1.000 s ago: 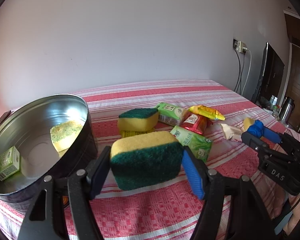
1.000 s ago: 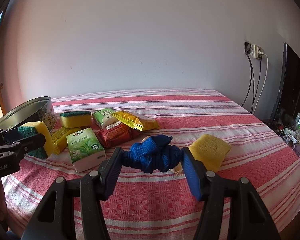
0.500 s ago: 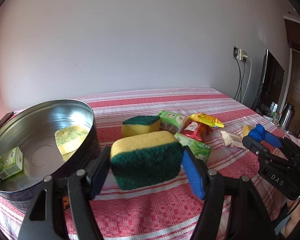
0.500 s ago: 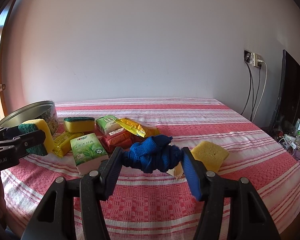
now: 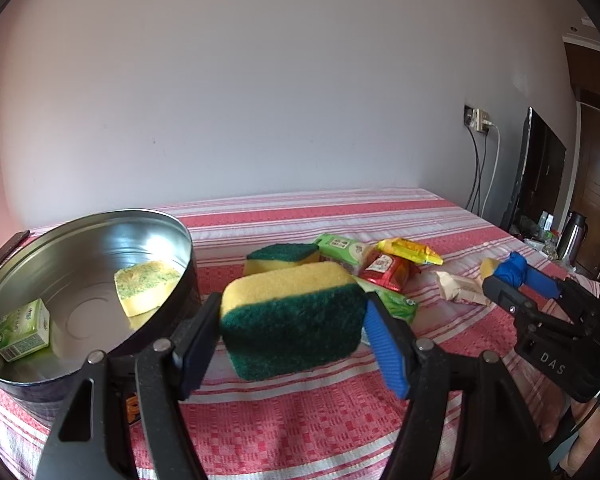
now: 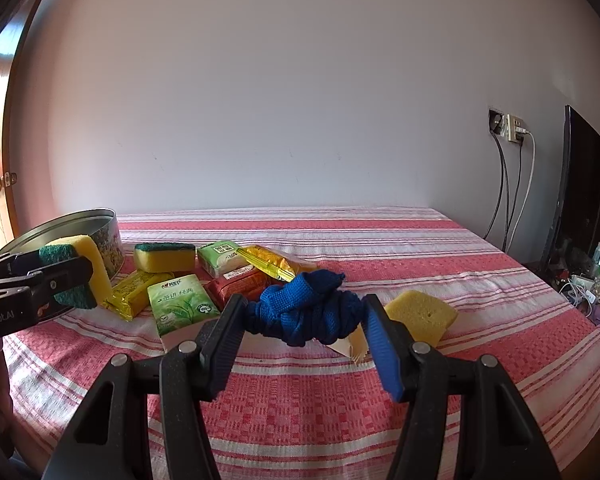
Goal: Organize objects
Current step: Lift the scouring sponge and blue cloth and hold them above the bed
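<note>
Looking into the tin, only the left wrist view shows a sponge piece and green pack inside. Left gripper clamps a green-and-yellow sponge, right gripper a blue cloth; "DAS" marks the right gripper's body.

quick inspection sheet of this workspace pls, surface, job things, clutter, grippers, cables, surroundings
surface: red and white striped cloth, wrinkled.
job's things: round metal tin holds a worn sponge and a small green box; another sponge, green tissue packs and snack packets lie in a cluster; yellow sponge piece apart.
clutter: beige wrapper.
grippers: left hand-held gripper shut on green and yellow sponge; right hand-held gripper shut on blue cloth.
cables: two hang from the wall socket.
surroundings: plain wall, dark screen, wooden door.
</note>
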`<state>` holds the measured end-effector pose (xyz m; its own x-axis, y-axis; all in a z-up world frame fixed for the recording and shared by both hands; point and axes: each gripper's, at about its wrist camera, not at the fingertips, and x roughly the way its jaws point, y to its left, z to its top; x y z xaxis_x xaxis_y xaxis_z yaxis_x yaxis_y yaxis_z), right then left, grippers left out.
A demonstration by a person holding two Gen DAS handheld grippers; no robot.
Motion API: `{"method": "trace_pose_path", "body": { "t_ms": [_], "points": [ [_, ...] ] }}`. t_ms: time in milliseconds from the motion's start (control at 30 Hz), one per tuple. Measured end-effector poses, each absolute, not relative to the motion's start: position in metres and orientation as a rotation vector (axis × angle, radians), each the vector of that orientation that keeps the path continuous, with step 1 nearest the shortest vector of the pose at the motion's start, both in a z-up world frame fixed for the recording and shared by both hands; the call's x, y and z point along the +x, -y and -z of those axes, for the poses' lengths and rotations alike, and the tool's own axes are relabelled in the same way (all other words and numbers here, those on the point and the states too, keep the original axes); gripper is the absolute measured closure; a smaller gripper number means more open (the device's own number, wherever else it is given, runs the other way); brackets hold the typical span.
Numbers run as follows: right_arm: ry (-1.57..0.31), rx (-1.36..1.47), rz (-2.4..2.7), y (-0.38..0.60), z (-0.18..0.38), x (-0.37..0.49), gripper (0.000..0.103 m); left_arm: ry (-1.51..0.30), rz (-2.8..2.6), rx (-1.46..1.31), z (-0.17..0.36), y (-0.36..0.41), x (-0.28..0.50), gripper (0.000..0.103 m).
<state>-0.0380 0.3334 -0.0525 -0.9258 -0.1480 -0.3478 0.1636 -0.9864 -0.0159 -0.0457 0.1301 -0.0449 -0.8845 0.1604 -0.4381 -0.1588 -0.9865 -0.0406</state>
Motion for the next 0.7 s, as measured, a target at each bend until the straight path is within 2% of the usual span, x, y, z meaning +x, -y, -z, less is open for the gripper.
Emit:
{"method": "trace_pose_path", "body": {
  "t_ms": [700],
  "points": [
    [-0.084, 0.446, 2.925, -0.332, 0.051, -0.029, 0.042, -0.022, -2.92, -0.566, 0.04, -0.132, -0.033, 0.033]
  ]
}}
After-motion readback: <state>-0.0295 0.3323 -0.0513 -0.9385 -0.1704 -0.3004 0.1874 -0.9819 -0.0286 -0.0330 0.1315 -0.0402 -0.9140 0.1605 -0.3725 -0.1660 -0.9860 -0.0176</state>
